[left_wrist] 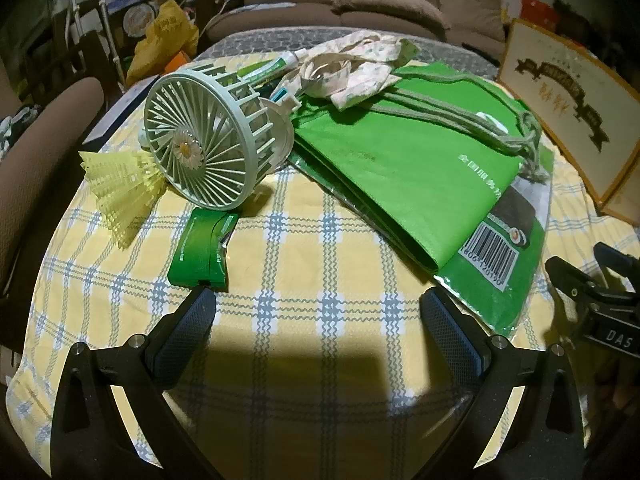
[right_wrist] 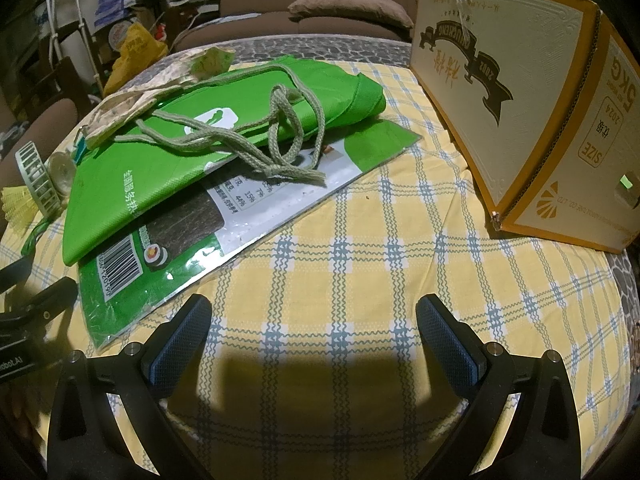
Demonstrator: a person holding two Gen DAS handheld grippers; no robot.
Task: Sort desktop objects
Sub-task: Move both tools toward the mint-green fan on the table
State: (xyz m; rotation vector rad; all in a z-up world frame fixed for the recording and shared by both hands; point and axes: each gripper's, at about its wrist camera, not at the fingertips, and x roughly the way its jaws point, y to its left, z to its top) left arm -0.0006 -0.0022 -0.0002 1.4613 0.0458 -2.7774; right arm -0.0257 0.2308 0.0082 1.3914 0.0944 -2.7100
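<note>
**Desktop objects piled on a checked cloth, both grippers spread and holding nothing**

Desktop objects sit in a loose heap across the middle and upper left of the left wrist view, on a table under a yellow, blue and white checked cloth (left_wrist: 320, 248). A pale green fan (left_wrist: 208, 140) lies tilted at centre left, its grille with a daisy centre facing the camera. A yellow shuttlecock (left_wrist: 116, 192) touches the fan's lower left edge. Just below the fan lies a small green packet (left_wrist: 202, 250). To the right, a folded green bag (left_wrist: 400, 176) with grey cord handles rests on a flat seaweed packet (left_wrist: 496, 268) with a barcode. A floral cloth (left_wrist: 352, 68) lies crumpled at the bag's upper end, with a tube (left_wrist: 268, 70) beside it.

The left gripper (left_wrist: 318, 308) hovers at the bottom of its view, jaws spread wide over bare cloth, its left fingertip just beside the green packet.

In the right wrist view, the right gripper (right_wrist: 314, 312) is likewise spread wide with nothing between its jaws, at the bottom of the frame. The bag and seaweed packet fill the left half. A cardboard box (right_wrist: 512, 96) with orange edges stands at the upper right. A brown sofa (right_wrist: 320, 4) shows at the top.
</note>
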